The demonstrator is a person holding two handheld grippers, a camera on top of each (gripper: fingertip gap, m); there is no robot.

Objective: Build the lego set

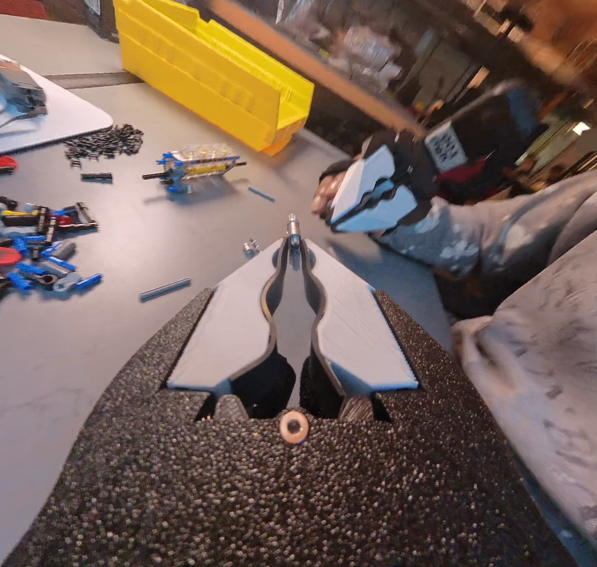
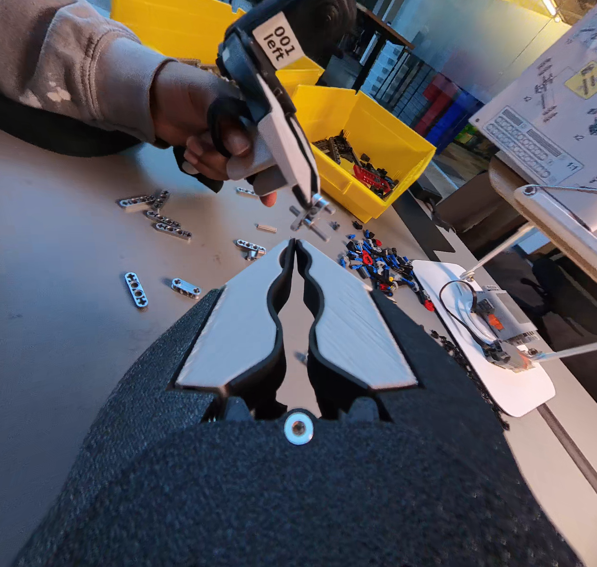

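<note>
Left hand-held gripper [image 1: 294, 244] clamped on small grey axle assembly [image 2: 310, 217] above tabletop [image 2: 64, 260]; right hand-held gripper [image 2: 294, 244] pinched closed, empty; loose parts pile [image 2: 378, 260] unsorted.

Both wrist views low over table [image 1: 97, 341], facing each other, left perhaps motion-blurred.
</note>
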